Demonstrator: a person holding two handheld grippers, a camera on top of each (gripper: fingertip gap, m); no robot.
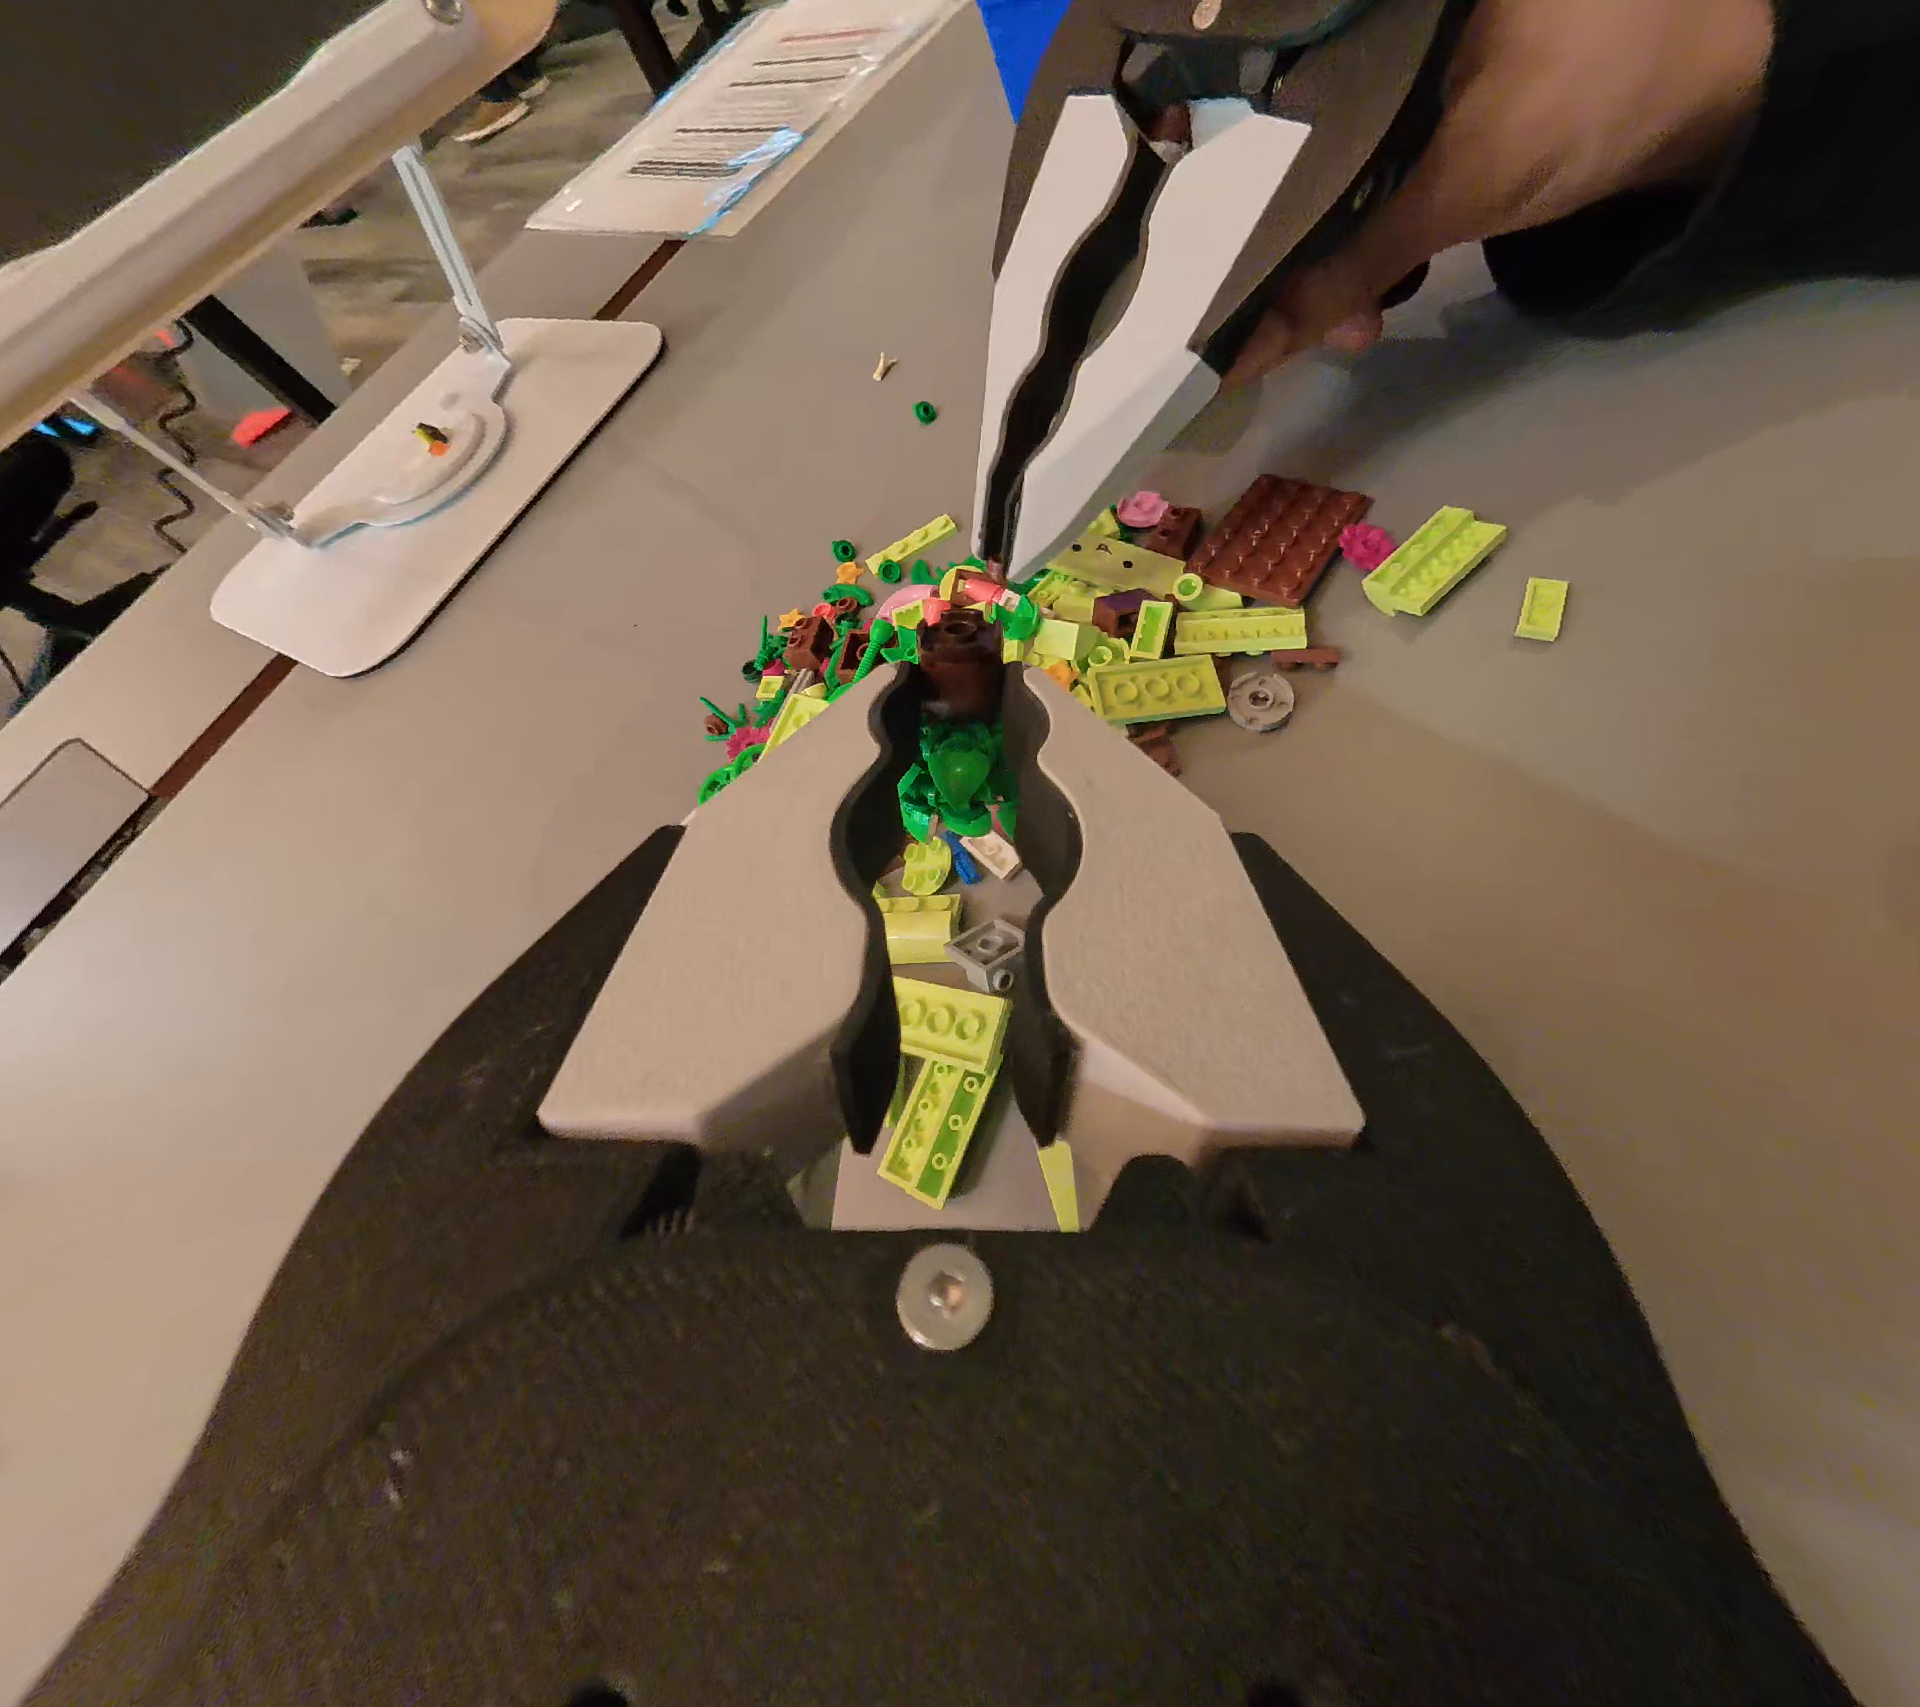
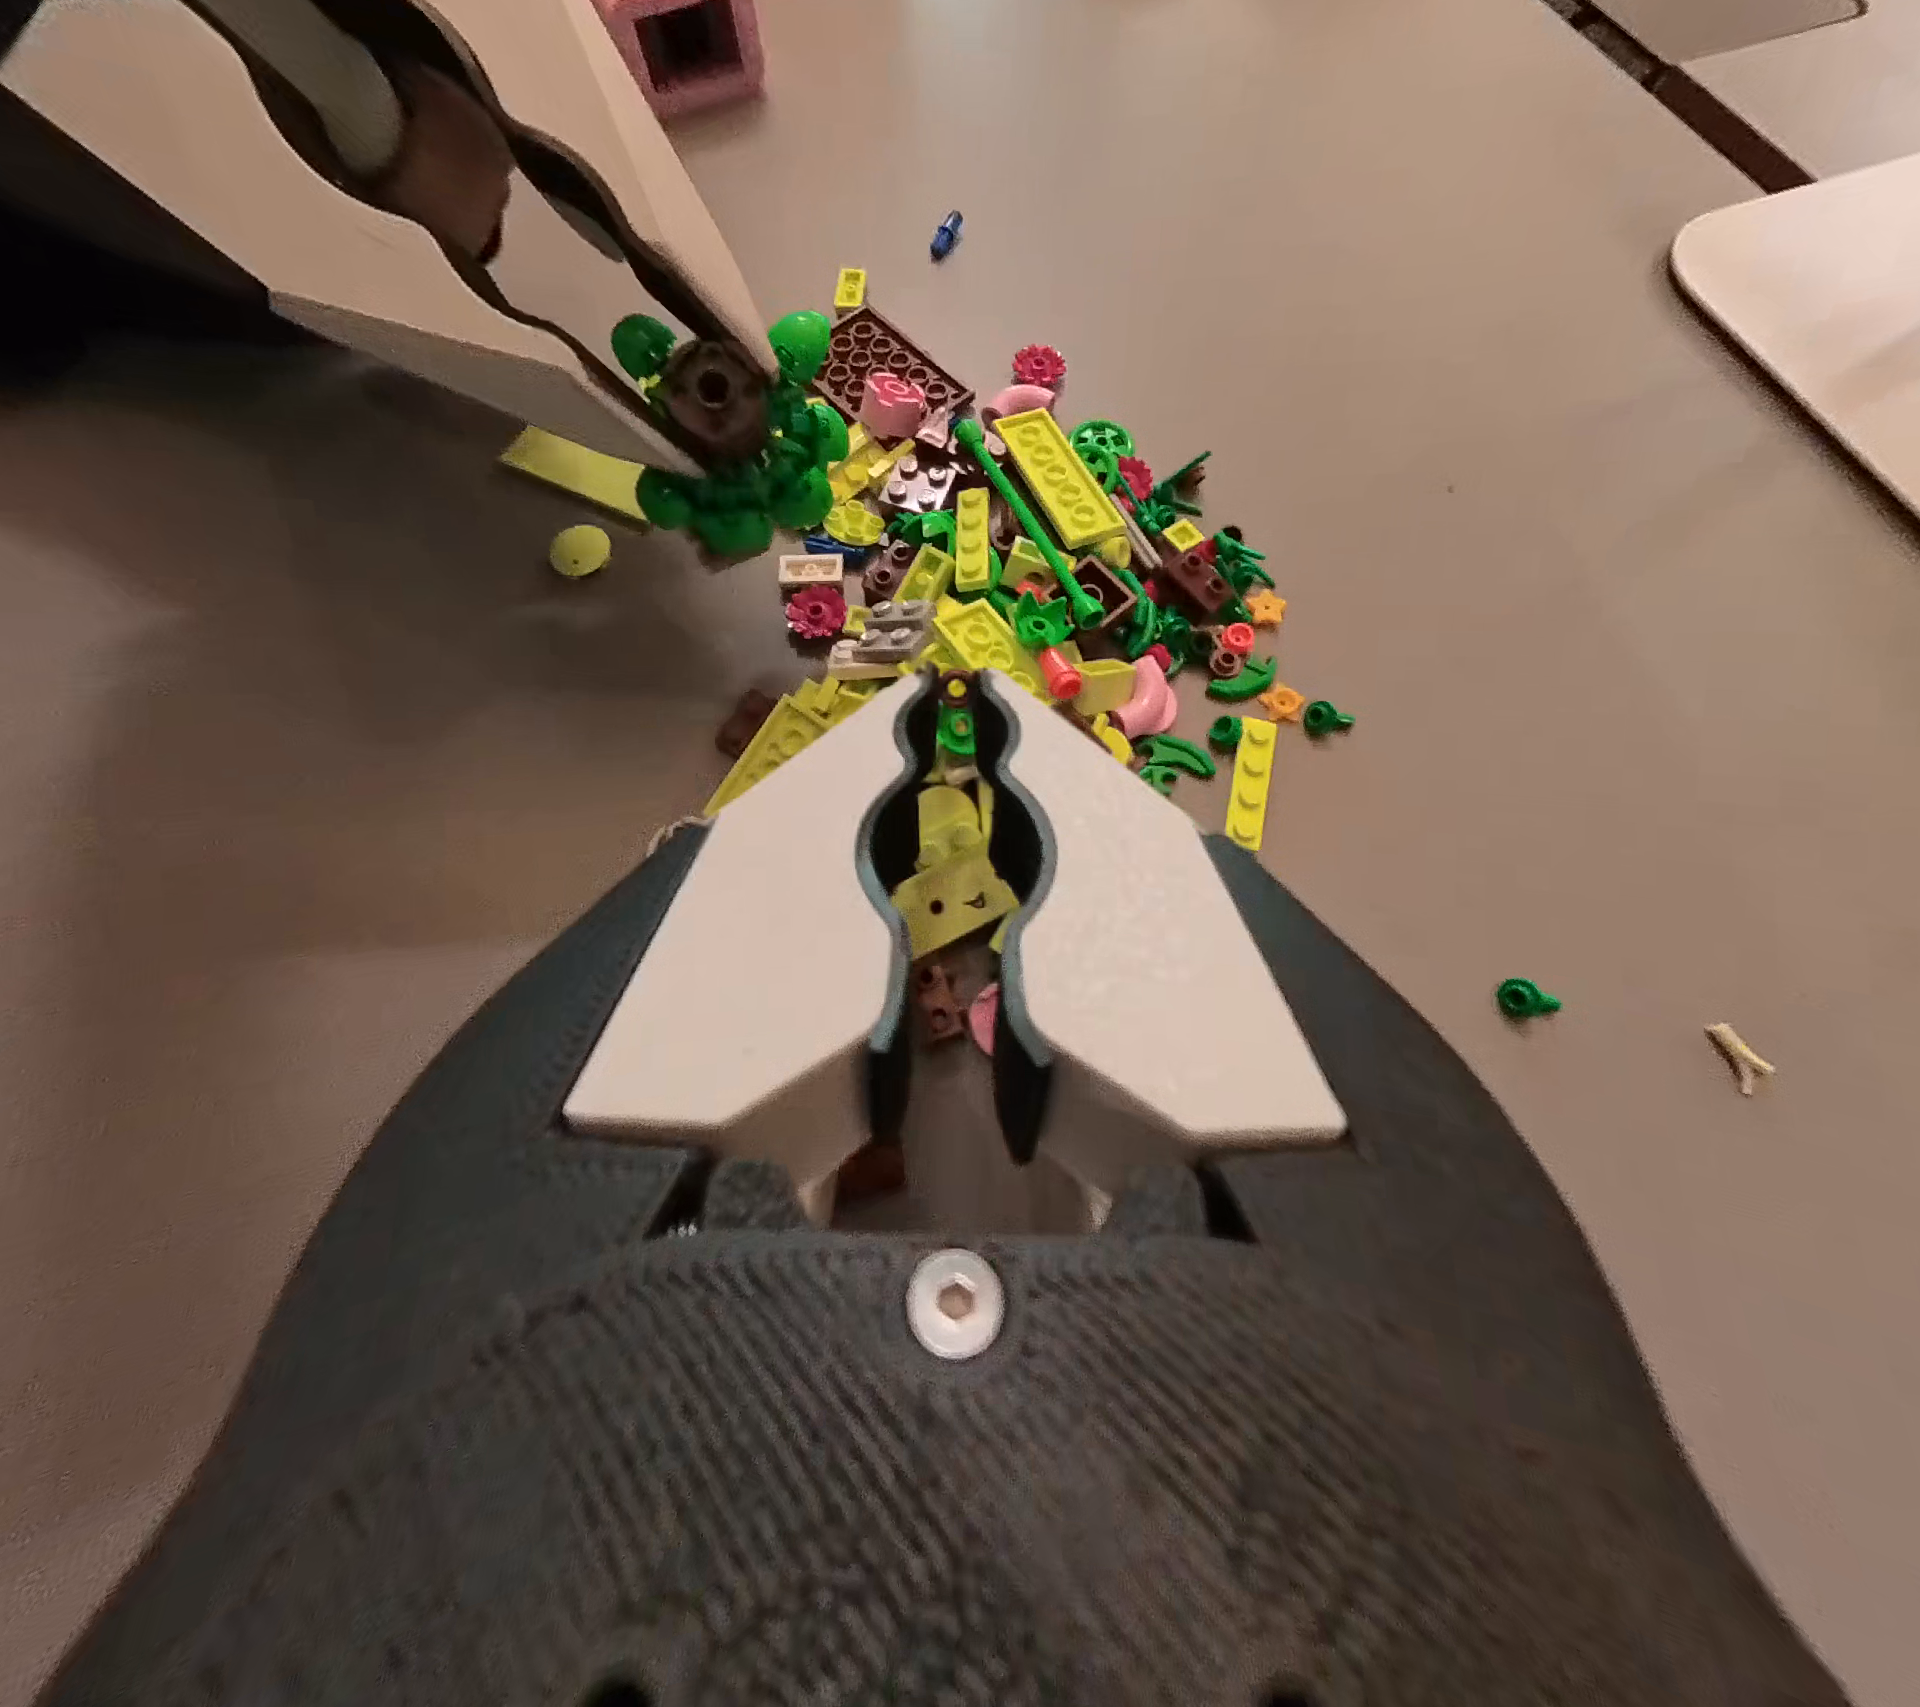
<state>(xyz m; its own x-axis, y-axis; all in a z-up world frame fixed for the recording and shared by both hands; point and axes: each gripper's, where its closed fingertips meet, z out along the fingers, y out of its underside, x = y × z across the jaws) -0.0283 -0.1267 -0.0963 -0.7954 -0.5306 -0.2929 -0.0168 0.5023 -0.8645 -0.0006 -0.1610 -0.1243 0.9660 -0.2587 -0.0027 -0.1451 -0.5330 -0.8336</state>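
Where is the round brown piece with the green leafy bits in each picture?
Left wrist view: the round brown piece sits just above centre, pinched at the tips of the left gripper.
Right wrist view: it is left of centre in the upper half, held up by that same gripper coming in from the top left corner.
Shared landmark: the brown studded plate in the brick pile.

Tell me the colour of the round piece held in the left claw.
Dark brown round piece, seen best in the right wrist view.
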